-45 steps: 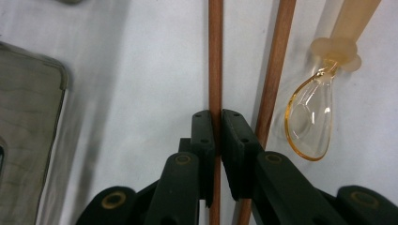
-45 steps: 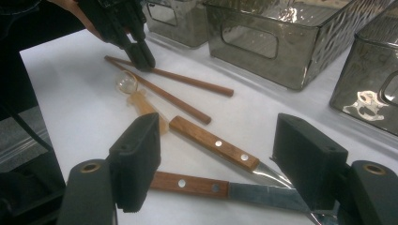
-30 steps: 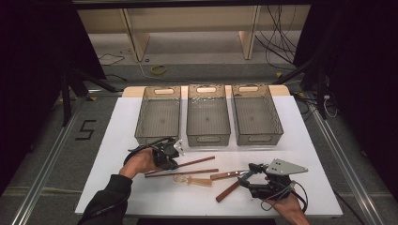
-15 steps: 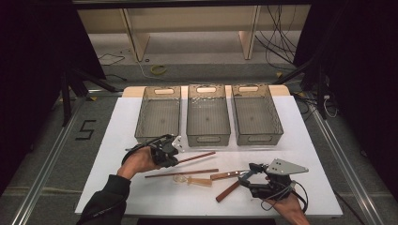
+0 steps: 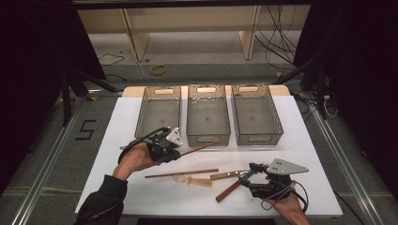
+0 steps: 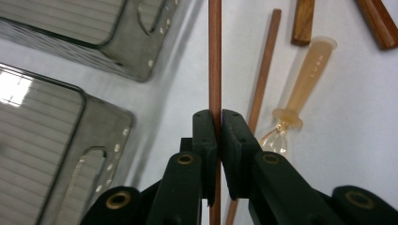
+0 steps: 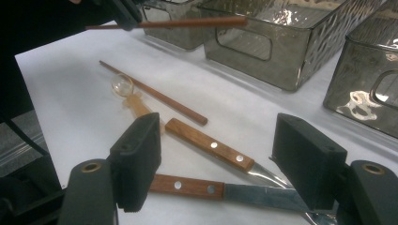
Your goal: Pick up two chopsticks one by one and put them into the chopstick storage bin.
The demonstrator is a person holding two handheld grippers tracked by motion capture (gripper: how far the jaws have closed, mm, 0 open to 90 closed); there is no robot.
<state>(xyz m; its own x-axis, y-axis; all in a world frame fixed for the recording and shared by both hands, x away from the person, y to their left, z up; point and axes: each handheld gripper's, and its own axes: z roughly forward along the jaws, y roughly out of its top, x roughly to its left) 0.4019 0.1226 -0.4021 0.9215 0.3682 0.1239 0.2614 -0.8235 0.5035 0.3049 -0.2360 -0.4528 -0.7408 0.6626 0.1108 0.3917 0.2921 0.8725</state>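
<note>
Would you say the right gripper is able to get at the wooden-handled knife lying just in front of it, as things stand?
Probably yes. The right gripper has its jaws open on either side of the wooden-handled knife, with nothing lying over it. The left gripper is away near the bins, shut on a chopstick.

Near end of the held chopstick (image 6: 215, 56) hidden between the left gripper (image 6: 218, 123) pads, knife blades (image 7: 277, 194) covered behind the right gripper (image 7: 218, 161), right hand (image 5: 292, 209) cut off by the bottom edge
</note>
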